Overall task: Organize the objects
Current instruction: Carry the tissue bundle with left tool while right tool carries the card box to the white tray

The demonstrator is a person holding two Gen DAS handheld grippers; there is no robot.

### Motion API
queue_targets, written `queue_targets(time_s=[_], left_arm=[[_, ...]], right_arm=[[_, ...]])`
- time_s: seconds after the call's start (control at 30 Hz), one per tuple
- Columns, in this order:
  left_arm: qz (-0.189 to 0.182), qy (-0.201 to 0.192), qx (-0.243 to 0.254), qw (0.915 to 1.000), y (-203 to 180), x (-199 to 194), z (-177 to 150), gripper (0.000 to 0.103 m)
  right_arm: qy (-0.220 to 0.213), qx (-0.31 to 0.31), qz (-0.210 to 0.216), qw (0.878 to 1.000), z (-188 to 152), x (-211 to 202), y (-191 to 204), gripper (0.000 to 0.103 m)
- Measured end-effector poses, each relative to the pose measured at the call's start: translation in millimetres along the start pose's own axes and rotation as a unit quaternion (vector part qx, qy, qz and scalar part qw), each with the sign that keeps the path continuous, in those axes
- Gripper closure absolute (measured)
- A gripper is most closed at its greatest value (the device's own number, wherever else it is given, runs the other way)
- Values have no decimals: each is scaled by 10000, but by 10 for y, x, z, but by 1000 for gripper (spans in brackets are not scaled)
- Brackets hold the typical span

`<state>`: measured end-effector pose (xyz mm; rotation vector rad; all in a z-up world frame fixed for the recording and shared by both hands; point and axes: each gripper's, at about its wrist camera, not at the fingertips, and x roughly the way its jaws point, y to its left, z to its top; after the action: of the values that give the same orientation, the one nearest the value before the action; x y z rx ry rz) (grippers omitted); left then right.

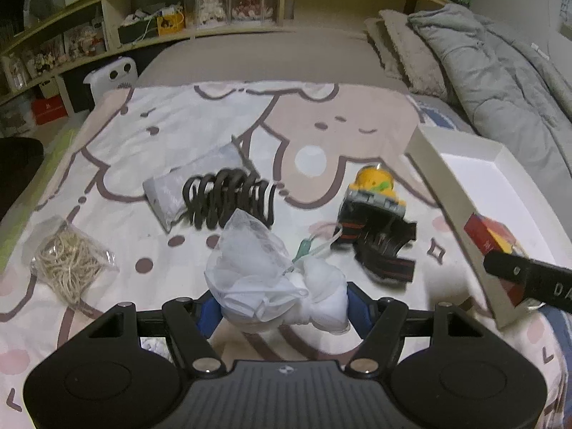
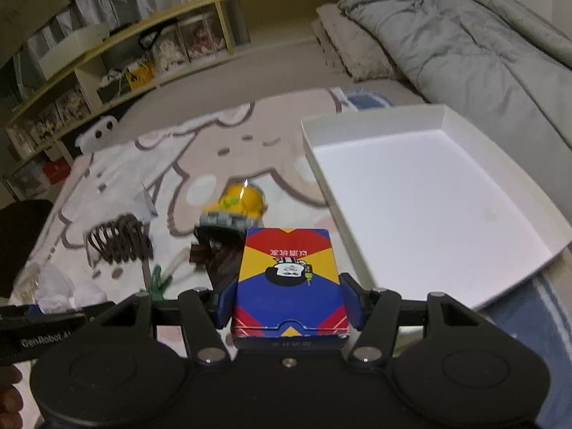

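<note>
Clamped in the right gripper (image 2: 290, 302), a card box (image 2: 289, 282) bears unreadable upside-down characters beside the white tray (image 2: 443, 214), while the left gripper (image 1: 282, 307) squeezes a white mesh bag (image 1: 264, 271); "GenRobot" marks its side.

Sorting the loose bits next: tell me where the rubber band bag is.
Left wrist view: the rubber band bag lies on the bedspread at far left, left of the black coil.

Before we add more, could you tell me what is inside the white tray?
The white tray shows only bare floor; nothing lies in it. The card box in the right gripper hides its near-left corner.
</note>
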<state>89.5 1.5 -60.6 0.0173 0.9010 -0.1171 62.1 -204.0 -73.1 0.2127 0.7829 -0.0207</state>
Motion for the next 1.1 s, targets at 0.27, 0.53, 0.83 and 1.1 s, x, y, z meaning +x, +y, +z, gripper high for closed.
queue_targets(time_s=[0.27, 0.53, 0.83, 1.1], left_arm=[[-90, -346, 160, 9992, -346, -169, 238, 33], [-310, -465, 275, 9981, -847, -175, 472, 33], [-535, -582, 542, 9954, -1462, -131, 671, 33], [-792, -535, 861, 9917, -2083, 47, 712, 33]], right_arm=[[-351, -212, 172, 9990, 313, -196, -157, 43], [-611, -444, 101, 9971, 628, -345, -566, 43], [-885, -527, -152, 9946, 840, -407, -1188, 43], [-904, -636, -192, 9937, 917, -363, -1758, 43]])
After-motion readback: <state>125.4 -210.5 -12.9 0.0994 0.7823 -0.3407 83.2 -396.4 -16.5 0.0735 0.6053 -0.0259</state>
